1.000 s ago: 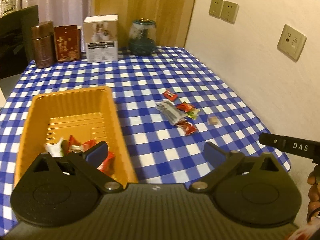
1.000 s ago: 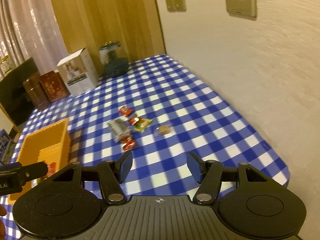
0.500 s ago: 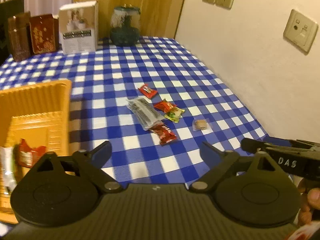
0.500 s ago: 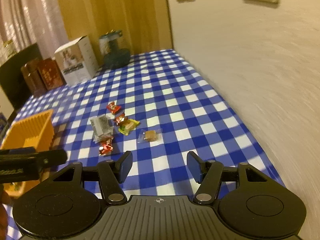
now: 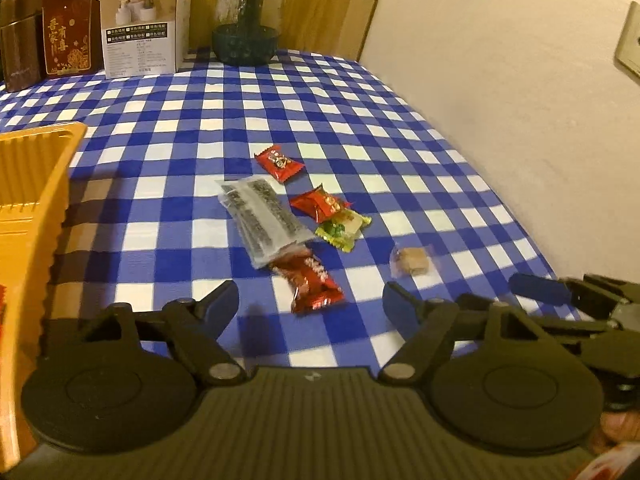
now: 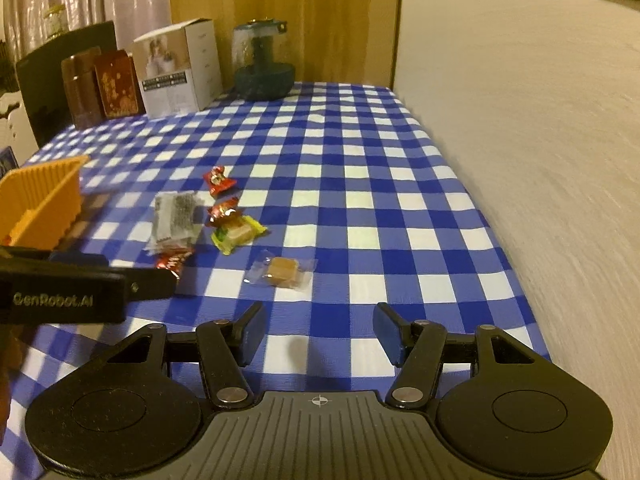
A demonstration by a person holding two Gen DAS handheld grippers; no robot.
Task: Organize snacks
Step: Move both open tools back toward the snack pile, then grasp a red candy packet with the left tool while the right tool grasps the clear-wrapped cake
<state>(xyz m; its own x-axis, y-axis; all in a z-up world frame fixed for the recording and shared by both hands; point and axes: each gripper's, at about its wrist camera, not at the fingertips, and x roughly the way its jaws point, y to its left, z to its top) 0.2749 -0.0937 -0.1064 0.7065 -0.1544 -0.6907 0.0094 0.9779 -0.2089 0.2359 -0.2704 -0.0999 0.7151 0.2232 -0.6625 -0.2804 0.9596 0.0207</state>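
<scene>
Six snacks [image 5: 316,289] are lying loose right of the orange bin [image 5: 36,184], waiting. Left gripper [image 5: 311,304] and right gripper [image 6: 319,334] are both gaping wide, carrying nothing.

blue-white checked tablecloth [image 5: 320,100]; orange tray [image 5: 36,184]; red [image 5: 279,162], green-yellow [image 5: 342,229] wrappers; black tools.

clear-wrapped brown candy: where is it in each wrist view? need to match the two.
Left wrist: brown candy lies right of centre, just beyond the open left gripper, right of the snack pile.
Right wrist: brown candy lies centre-left, just ahead of the open right gripper.
Shared landmark: yellow-green snack, the candy's left neighbour.
</scene>
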